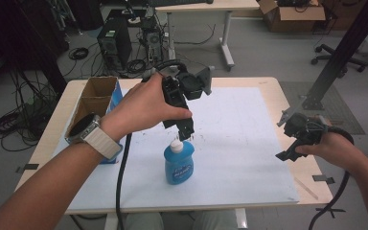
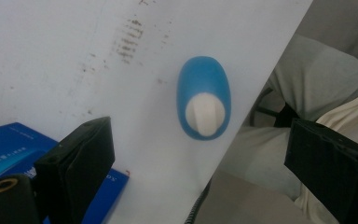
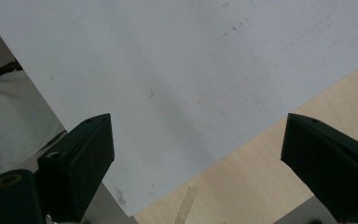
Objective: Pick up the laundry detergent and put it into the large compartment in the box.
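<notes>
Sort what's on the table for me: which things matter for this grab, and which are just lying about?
In play:
- blue bottle with white cap, upright on the white mat
- left gripper, open, directly above the cap
- right gripper, open, off at the mat's right edge

Lying about:
- cardboard box, open-topped, far left
- blue carton beside it
</notes>
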Available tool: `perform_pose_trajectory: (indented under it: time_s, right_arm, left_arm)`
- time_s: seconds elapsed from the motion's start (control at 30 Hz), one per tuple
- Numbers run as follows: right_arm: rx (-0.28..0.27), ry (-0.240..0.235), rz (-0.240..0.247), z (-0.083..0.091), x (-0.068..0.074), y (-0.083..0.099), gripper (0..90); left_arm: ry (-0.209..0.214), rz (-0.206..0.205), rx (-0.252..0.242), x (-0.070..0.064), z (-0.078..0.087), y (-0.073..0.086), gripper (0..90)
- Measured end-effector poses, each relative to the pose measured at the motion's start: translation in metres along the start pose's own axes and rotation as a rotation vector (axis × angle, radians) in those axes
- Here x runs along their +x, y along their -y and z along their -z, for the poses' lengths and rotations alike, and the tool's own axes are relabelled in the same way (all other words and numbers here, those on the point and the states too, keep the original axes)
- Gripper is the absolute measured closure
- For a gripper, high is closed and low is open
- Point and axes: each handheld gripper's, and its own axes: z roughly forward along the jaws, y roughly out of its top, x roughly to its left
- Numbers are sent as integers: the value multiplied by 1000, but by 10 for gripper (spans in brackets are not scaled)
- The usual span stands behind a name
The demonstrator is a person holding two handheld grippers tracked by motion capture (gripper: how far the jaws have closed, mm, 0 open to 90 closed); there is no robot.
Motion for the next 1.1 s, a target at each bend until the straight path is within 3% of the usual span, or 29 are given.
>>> perform_pose_trajectory:
  time_s: [0.13,0.37,1.1]
  right_arm:
    - [4,1,2,-2,0,-1,94]
    - [1,0,7,-1,0,-1,94]
    - [2,-4,6,-4,2,0,94]
  left_arm:
    - [3,24,13,-4,-5,0,85]
    - [3,29,29,-11,-16,-2,86]
    - [39,10,60,-11,-51,0,87]
